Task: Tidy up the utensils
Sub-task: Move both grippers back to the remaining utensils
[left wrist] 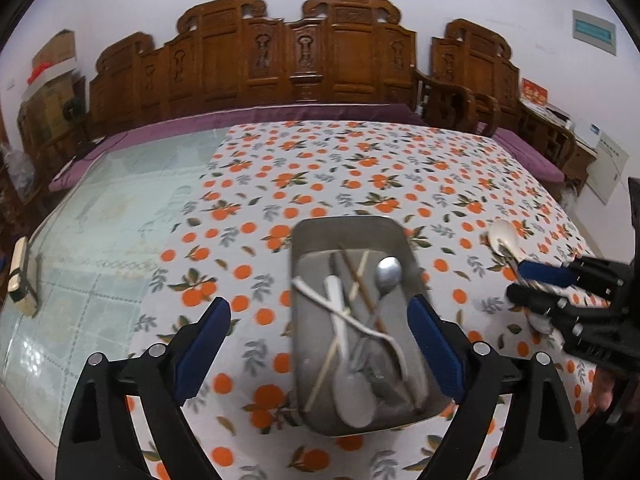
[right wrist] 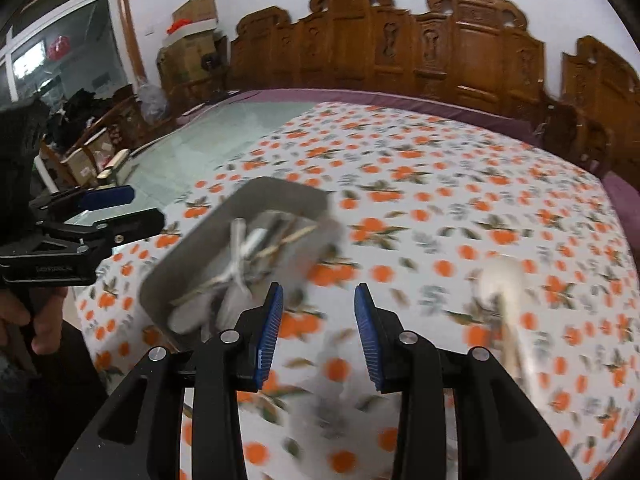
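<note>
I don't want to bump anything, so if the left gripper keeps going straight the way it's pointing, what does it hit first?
Probably the metal tray: the open left gripper straddles it, aimed at the utensils inside, likely the white spoon. Depth is unclear.

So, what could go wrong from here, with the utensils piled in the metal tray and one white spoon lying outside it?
1. The utensils in the metal tray lie crossed and tangled; lifting one, such as the metal spoon, may drag the chopsticks along.
2. The white spoon lies on the tablecloth right beside the open right gripper; a sideways move could knock it away.
3. The open left gripper straddles the tray and could nudge its walls.
</note>
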`<state>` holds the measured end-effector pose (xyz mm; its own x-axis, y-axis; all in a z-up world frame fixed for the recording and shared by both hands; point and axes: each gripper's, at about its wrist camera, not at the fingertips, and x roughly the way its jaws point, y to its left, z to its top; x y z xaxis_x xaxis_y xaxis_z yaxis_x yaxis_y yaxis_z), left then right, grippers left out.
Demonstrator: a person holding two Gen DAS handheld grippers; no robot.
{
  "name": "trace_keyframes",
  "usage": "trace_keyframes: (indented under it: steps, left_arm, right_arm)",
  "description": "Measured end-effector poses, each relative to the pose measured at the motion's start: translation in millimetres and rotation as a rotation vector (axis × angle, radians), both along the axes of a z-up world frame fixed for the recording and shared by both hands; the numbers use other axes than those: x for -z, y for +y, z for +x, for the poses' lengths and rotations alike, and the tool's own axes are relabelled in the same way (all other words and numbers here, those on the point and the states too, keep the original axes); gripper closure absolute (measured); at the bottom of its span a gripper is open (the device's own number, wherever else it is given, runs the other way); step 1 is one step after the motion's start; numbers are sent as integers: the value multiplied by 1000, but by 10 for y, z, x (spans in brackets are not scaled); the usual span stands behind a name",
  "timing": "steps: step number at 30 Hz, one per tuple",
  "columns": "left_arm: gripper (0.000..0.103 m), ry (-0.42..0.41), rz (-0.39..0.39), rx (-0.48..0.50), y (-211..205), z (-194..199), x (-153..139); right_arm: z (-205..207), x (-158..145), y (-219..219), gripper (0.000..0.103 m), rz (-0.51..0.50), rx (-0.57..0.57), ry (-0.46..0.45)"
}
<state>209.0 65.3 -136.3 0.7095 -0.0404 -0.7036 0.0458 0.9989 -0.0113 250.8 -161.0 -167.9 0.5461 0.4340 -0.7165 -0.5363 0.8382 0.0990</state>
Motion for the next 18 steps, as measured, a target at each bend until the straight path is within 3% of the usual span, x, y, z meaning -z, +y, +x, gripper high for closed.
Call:
trace_keyframes:
  steps: [10, 18]
  left_arm:
    - [12, -12, -49, 58, -436, -25, 57]
    - [12, -16, -41, 108, -748, -57, 132]
  right_arm:
    - [215, 8, -951, 63, -36, 175, -43]
    - [218, 295, -1309, 63, 6, 247, 27]
